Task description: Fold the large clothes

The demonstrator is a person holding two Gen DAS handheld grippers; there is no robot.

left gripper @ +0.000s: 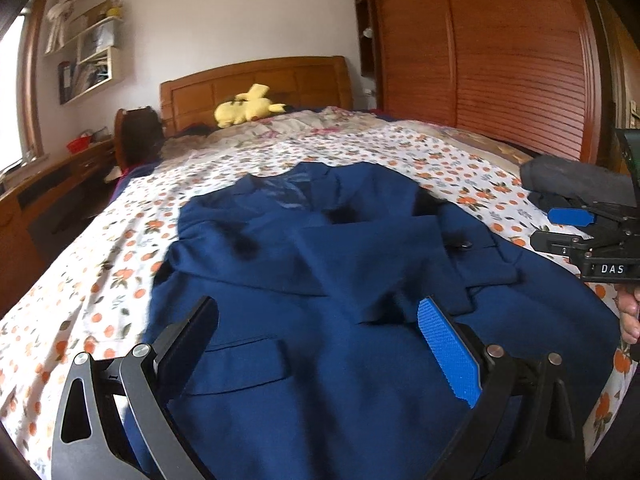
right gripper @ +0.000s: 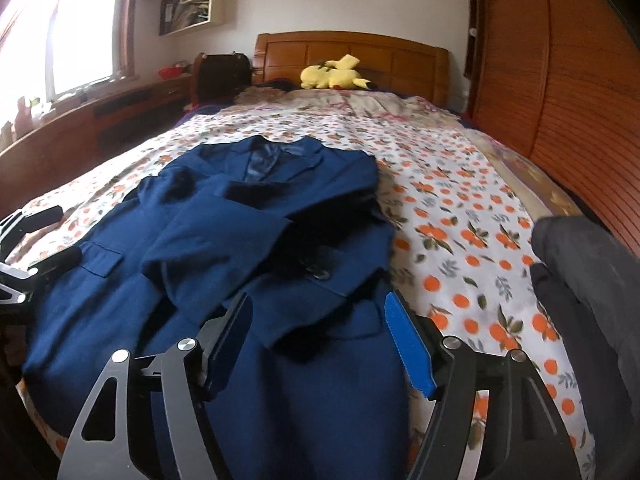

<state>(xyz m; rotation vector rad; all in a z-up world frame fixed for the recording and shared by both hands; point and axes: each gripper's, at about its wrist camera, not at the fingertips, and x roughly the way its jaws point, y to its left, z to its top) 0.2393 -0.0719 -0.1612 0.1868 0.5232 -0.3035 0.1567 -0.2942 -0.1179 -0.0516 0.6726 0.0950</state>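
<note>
A dark blue suit jacket [left gripper: 320, 280] lies face up on the bed, collar toward the headboard, both sleeves folded across its chest. It also shows in the right wrist view [right gripper: 240, 248]. My left gripper [left gripper: 320, 320] is open and empty, hovering over the jacket's lower hem near the flap pocket. My right gripper [right gripper: 320, 312] is open and empty above the jacket's lower right front. The right gripper also shows at the right edge of the left wrist view [left gripper: 592, 236], and the left gripper at the left edge of the right wrist view [right gripper: 36, 240].
The bed has an orange-flower sheet [right gripper: 460, 216] and a wooden headboard [right gripper: 352, 52] with a yellow plush toy [right gripper: 334, 74]. A dark grey garment [right gripper: 580, 264] lies at the bed's right edge. A wooden wardrobe [left gripper: 500, 52] stands right; a desk [left gripper: 48, 184] stands left.
</note>
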